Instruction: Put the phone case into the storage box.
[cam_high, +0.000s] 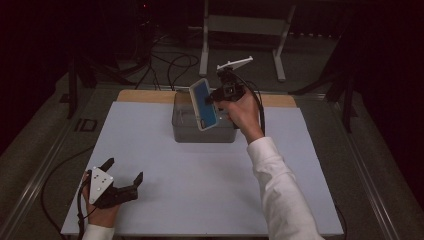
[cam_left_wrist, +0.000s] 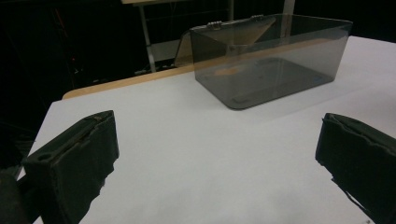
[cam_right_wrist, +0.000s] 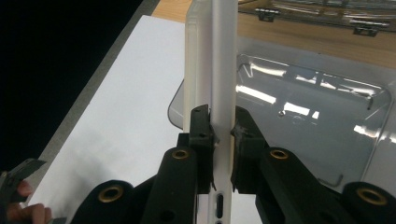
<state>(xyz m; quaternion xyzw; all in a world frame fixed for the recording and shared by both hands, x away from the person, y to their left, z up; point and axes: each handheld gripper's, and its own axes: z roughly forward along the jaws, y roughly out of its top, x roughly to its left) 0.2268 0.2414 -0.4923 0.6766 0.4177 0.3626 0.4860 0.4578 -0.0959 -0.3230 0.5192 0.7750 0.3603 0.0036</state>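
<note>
Near the upper middle of the high view, the right gripper (cam_high: 216, 98) was clamped on a white phone case with a blue face (cam_high: 204, 104), its 2 jaws pinching the case's thin edge and holding it tilted above the open smoky-clear plastic box (cam_high: 200, 134). At lower left, the left gripper (cam_high: 124, 172) rested on the white table sheet (cam_high: 200, 190) with its jaws spread wide and nothing between them, well apart from the box.

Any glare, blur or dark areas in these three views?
High view: dim overall, surroundings near black, white table evenly lit. Left gripper view: its own claw soft, smoky clear box sharper. Right gripper view: bright glare streaks on the box; the white phone case slightly overexposed.
</note>
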